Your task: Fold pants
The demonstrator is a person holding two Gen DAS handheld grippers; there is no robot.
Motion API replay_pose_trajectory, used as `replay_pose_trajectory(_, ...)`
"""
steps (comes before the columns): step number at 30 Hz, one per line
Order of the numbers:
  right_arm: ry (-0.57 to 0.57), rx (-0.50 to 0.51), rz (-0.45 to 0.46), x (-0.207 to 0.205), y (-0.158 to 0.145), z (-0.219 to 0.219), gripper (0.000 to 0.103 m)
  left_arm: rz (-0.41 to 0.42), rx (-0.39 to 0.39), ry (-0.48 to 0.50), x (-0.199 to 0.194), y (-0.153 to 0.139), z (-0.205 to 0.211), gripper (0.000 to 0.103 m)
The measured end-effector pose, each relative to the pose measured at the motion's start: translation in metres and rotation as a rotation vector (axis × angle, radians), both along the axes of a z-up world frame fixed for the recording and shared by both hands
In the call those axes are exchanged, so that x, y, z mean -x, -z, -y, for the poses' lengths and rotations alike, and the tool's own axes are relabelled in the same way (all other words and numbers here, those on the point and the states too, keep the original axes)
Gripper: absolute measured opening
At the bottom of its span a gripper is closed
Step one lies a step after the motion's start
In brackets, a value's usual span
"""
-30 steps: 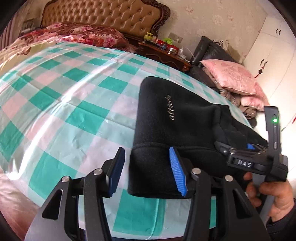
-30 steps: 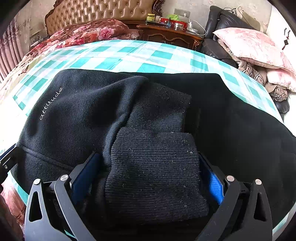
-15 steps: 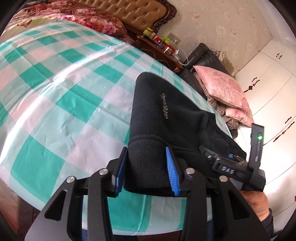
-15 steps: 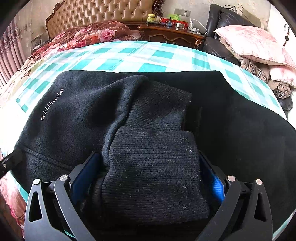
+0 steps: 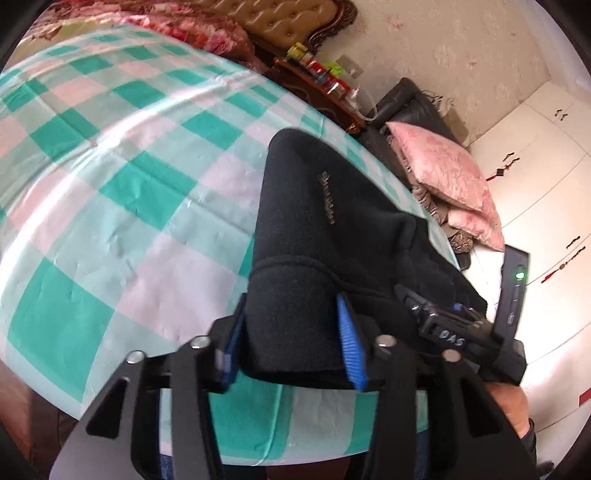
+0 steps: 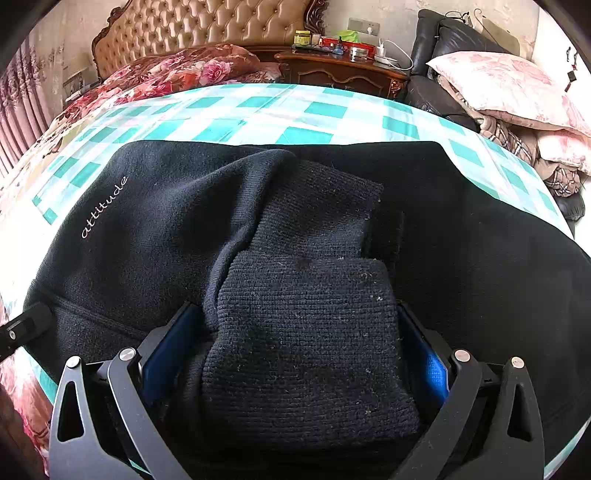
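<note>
Black fleece pants with "attitude" lettering lie on a green and white checked tablecloth. My left gripper has its blue pads on either side of the waistband corner at the near table edge, shut on the fabric. My right gripper holds the ribbed ankle cuffs between its pads, over the pants' body. The right gripper also shows in the left wrist view, held by a hand.
A tufted headboard and floral bedding lie beyond the table. A wooden nightstand holds bottles. Pink pillows are piled at the right. White wardrobe doors stand at the far right.
My left gripper moved right onto the waistband corner and its pads closed in on the fabric. My right gripper stayed on the cuffs.
</note>
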State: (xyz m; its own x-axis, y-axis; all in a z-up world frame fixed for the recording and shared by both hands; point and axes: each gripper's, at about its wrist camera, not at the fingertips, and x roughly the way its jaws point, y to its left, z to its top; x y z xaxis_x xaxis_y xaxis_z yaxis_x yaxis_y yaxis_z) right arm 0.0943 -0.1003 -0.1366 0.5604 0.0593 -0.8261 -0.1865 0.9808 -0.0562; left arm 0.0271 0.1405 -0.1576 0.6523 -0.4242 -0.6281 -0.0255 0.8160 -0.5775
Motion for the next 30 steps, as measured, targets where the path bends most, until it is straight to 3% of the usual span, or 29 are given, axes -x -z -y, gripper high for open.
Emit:
replay_pose_trajectory(6, 0.008, 0.002, 0.001, 0.001, 0.0, 0.0, 0.098, 0.083, -0.067, 0.017, 0.008, -0.031, 0.015, 0.034)
replay_pose_trajectory(14, 0.014, -0.005, -0.016, -0.002, -0.006, 0.001, 0.098, 0.104, -0.105, 0.014, 0.011, -0.041, 0.023, 0.034)
replay_pose_trajectory(17, 0.03, 0.02, -0.012, -0.007, -0.031, -0.003, 0.098, 0.115, -0.112, 0.012, 0.013, -0.043, 0.025, 0.034)
replay_pose_trajectory(21, -0.038, -0.039, 0.013, -0.017, -0.077, -0.025, 0.098, 0.136, -0.155, 0.013, 0.016, -0.048, 0.031, 0.034)
replay_pose_trajectory(23, -0.101, -0.068, -0.016, -0.029, -0.099, -0.048, 0.098, 0.148, -0.189, 0.014, 0.017, -0.052, 0.035, 0.034)
replay_pose_trajectory(25, -0.186, -0.093, -0.11, -0.044, -0.108, -0.079, 0.098, 0.157, -0.239, 0.013, 0.019, -0.057, 0.043, 0.034)
replay_pose_trajectory(27, -0.279, -0.099, -0.198, -0.06, -0.108, -0.115, 0.098, 0.17, -0.29, 0.015, 0.02, -0.062, 0.051, 0.034)
replay_pose_trajectory(30, -0.327, -0.018, -0.263, -0.075, -0.094, -0.15, 0.098, 0.195, -0.368, 0.021, 0.024, -0.071, 0.063, 0.034)
